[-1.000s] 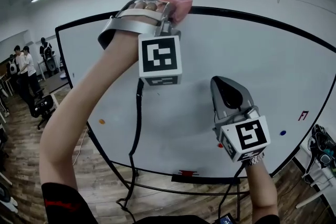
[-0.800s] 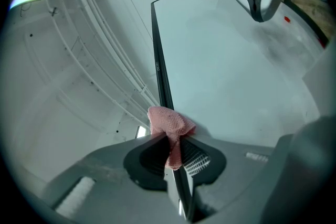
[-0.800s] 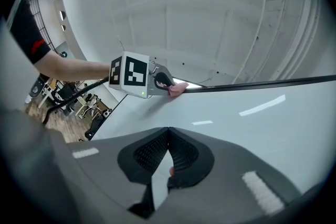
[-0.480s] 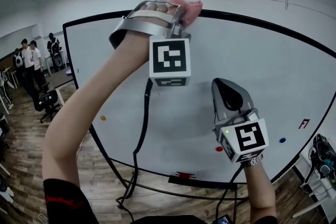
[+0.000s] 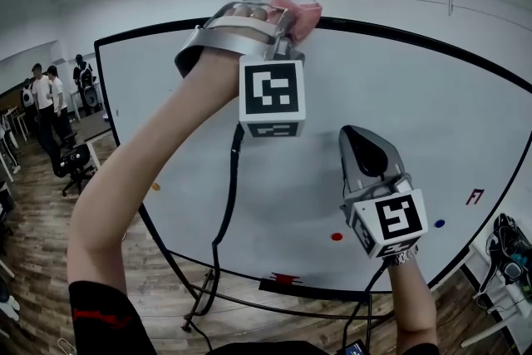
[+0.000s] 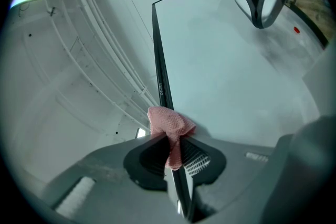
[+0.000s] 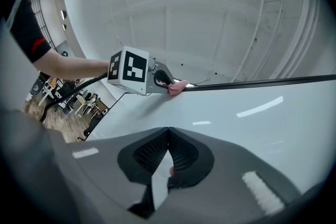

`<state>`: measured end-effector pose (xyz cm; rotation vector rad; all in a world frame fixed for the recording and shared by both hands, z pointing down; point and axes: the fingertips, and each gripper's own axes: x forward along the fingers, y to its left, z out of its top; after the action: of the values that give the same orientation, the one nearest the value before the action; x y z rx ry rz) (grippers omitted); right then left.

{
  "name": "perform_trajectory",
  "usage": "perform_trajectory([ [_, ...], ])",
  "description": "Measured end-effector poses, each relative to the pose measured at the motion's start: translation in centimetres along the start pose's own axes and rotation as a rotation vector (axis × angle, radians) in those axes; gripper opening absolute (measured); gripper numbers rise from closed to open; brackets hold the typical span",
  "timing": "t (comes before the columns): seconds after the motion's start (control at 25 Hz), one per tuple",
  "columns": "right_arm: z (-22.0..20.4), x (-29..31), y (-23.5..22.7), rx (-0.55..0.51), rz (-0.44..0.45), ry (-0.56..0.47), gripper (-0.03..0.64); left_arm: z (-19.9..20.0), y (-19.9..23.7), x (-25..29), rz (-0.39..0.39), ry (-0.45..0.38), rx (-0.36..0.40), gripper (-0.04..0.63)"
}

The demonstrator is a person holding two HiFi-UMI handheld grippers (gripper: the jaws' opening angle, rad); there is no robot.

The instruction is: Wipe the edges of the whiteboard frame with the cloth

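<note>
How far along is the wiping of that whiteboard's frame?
Done: the cloth is clamped in the left gripper. In hand: it presses on the top edge of the frame. Left: nothing shows which edges are already clean, so possibly most of them. The right gripper is shut and empty.

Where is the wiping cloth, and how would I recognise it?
Find the large white whiteboard and follow its thin black frame along the top edge. There the left tool pinches a small pink mesh cloth, the only pink, soft thing up there.
</note>
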<state>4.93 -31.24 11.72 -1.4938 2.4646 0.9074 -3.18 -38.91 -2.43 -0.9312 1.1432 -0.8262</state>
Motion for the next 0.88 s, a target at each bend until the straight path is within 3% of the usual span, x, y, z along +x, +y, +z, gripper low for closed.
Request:
perform_trajectory([
  [0.88,-1.0,-2.6,-4.3,-0.010,-0.024,0.022,0.002,6.0,1.3,0.5,-0.002,-0.043,0.003,0.044],
])
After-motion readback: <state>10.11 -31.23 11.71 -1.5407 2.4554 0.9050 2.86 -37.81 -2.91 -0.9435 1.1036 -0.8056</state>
